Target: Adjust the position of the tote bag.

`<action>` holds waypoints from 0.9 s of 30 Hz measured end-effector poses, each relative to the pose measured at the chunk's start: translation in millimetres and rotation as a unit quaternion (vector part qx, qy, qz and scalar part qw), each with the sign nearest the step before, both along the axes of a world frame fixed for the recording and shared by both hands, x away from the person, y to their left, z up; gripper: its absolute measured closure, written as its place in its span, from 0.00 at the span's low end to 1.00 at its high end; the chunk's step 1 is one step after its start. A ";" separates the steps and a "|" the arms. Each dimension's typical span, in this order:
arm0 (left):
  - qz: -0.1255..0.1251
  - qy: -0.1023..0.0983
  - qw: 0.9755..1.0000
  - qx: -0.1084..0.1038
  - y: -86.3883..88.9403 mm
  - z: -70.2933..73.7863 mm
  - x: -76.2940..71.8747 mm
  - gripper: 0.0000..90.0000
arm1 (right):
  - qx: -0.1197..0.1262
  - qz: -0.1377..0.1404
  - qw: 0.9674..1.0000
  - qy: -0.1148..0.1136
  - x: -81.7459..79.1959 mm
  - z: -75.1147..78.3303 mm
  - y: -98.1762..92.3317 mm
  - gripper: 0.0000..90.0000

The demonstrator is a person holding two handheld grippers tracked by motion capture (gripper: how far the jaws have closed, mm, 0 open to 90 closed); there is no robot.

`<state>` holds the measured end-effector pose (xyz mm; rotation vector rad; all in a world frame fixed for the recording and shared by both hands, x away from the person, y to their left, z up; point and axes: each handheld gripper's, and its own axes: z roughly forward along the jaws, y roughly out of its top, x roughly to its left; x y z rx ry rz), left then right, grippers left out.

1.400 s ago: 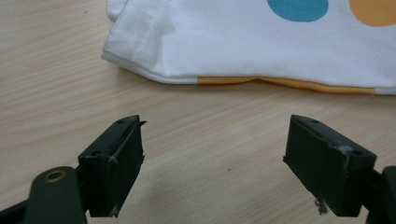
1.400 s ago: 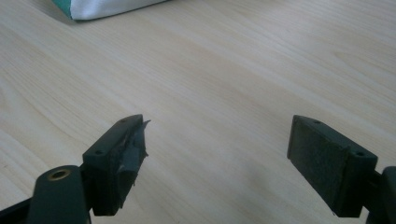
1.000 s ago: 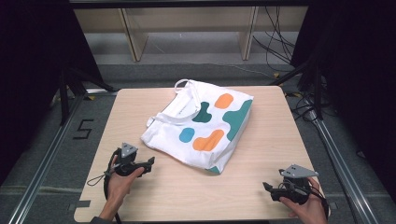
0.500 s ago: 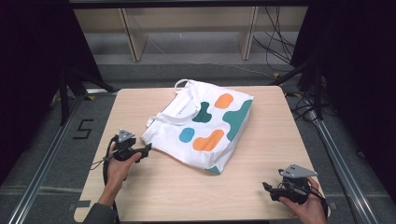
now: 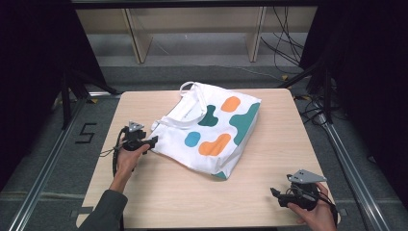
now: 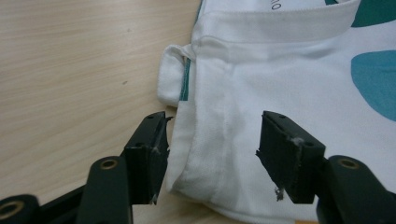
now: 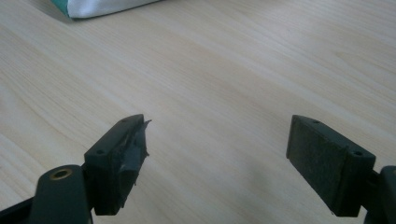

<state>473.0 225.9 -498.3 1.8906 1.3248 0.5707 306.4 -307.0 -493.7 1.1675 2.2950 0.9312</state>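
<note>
Light wooden bench [image 5: 159, 192] on grey floor [image 5: 202, 77]. White tote bag [image 5: 211, 130], teal and orange blotches, lies flat mid-bench. Left gripper [image 6: 212, 154] released, straddling the bag's corner; right gripper [image 7: 217, 163] released.

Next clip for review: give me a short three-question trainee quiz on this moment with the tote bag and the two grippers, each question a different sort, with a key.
1. True or false: the left gripper has its jaws open on either side of a corner of the tote bag.
2. Multiple choice: what lies under the right gripper? A) the bag's handles B) bare wooden table C) a teal patch
3. Fill in: the bag's printed patches are teal, blue and ____.

Key
1. True. The white fabric edge sits between the open jaws, not yet clamped.
2. B. The table is bare there; the bag's corner lies farther off.
3. Orange.
</note>
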 end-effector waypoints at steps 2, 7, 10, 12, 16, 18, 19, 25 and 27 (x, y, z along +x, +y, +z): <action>-0.011 0.010 1.000 0.014 -0.3 -2.2 4.6 0.52 | 0.000 0.000 1.000 0.000 0.1 0.0 0.1 0.23; -0.031 0.020 0.998 0.044 -1.6 -9.0 6.8 0.74 | 0.009 -0.010 1.000 0.010 -2.3 -0.2 3.2 0.24; -0.044 0.021 0.998 0.039 0.7 -6.9 4.5 0.88 | 0.008 -0.009 1.000 0.009 -2.1 -0.2 3.2 0.24; -0.044 0.016 0.998 0.033 -1.0 -6.4 1.4 0.92 | 0.008 -0.009 1.000 0.009 -2.3 -0.2 3.4 0.24; -0.061 0.021 0.998 0.023 -2.3 -6.0 -10.1 0.94 | 0.002 0.003 1.000 -0.003 -0.3 0.0 1.8 0.24; -0.063 0.019 0.998 0.013 -3.3 -7.0 -14.8 0.94 | 0.002 0.003 1.000 -0.004 -0.3 0.0 1.8 0.25; -0.074 0.021 0.997 0.012 -3.3 -7.0 -22.1 0.94 | 0.000 0.007 1.000 -0.009 0.1 -0.1 1.5 0.25; -0.092 0.020 0.996 -0.003 -7.7 -8.0 -48.9 0.94 | 0.003 0.001 1.000 -0.004 -2.4 -0.5 4.2 0.26; -0.101 0.013 0.995 -0.010 -10.8 -8.5 -59.7 0.94 | -0.002 0.011 1.000 -0.004 -0.6 0.3 2.9 0.26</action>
